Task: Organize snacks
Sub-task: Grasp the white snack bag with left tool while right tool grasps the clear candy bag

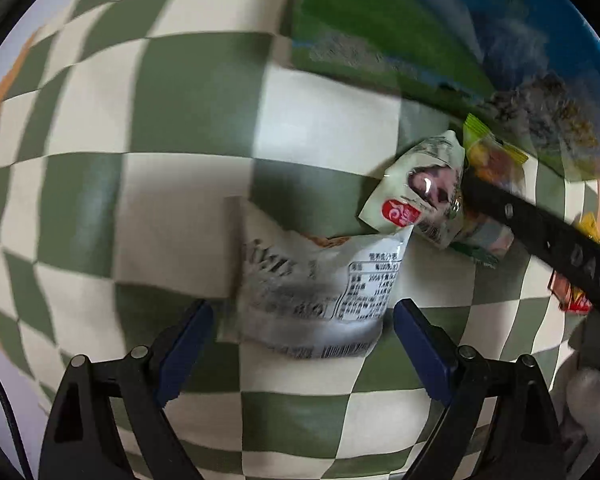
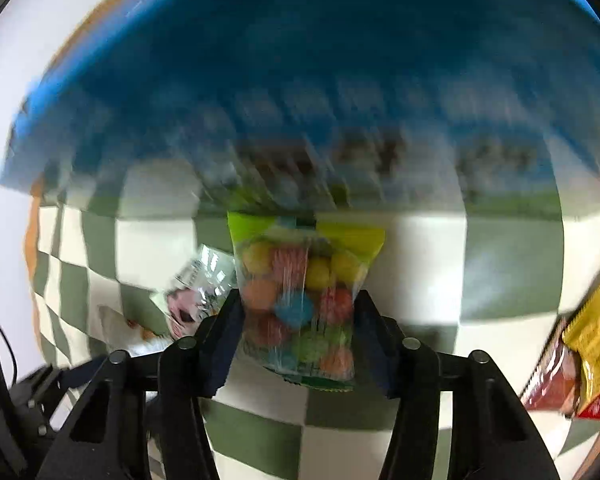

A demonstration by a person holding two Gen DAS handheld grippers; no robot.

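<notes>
The left gripper (image 1: pixel 303 314) has its jaws spread wide on either side of a white snack packet (image 1: pixel 316 292) lying on the checked table (image 1: pixel 188 112), pads clear of it. The right gripper (image 2: pixel 298 320) has narrowed its jaws onto a clear bag of coloured candy balls (image 2: pixel 300 296), both pads against the bag's sides, near a blue box (image 2: pixel 300 80).

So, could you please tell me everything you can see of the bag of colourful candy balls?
The bag of colourful candy balls is a clear, shiny plastic pouch with a lime-green top band, filled with yellow, orange, red, blue and green balls. It lies on the checkered cloth, between the right gripper fingers, which press its sides.
</notes>
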